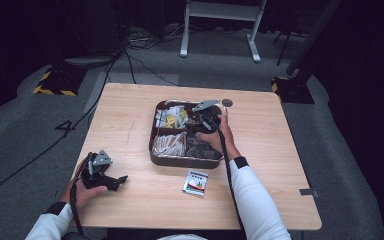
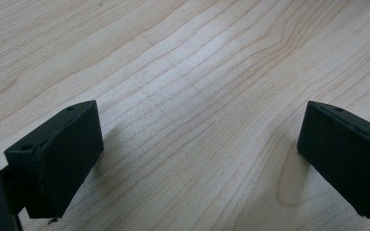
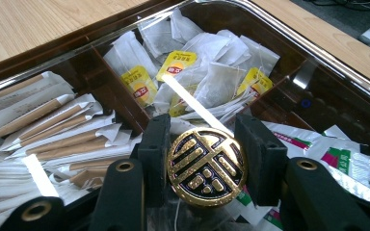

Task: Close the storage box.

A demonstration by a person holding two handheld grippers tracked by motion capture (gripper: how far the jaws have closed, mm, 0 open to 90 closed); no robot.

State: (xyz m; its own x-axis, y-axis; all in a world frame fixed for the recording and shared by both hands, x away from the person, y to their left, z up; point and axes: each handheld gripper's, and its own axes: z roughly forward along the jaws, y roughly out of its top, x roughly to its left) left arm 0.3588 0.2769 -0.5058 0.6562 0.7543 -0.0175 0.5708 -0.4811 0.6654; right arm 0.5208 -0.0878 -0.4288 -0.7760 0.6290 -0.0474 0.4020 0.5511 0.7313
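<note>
Work centres on the clear lid [image 3: 270,29] of a brown tray [image 1: 152,155] that stands in the middle of the tabletop [image 1: 130,115]. The right tongs [image 3: 202,139] are closed about halfway on the round gold-and-black knob [image 3: 206,166] at the lid's centre, one jaw pressed to each side of it. The lid lies over or just above the tray; whether it rests on the rim cannot be told. The left tongs [image 2: 197,144] lie low over bare wood near the front left corner, jaws wide apart and holding nothing.

As a judgement, the job is at its lid step. One sachet [image 1: 196,181] already lies on the tabletop just in front of the tray, so a pick may be done and the closing left. The pictures fit a lid about to come off just as well.

By count there are one tray with four compartments, one lid, one knob, one loose sachet and two tongs. One compartment holds a heap of tea bags [image 3: 212,72] with at least three yellow tags. One holds many paper-wrapped sticks [image 3: 43,130], too crowded to count. One holds several printed sachets [image 3: 347,159]. The fourth is too dark to read.
</note>
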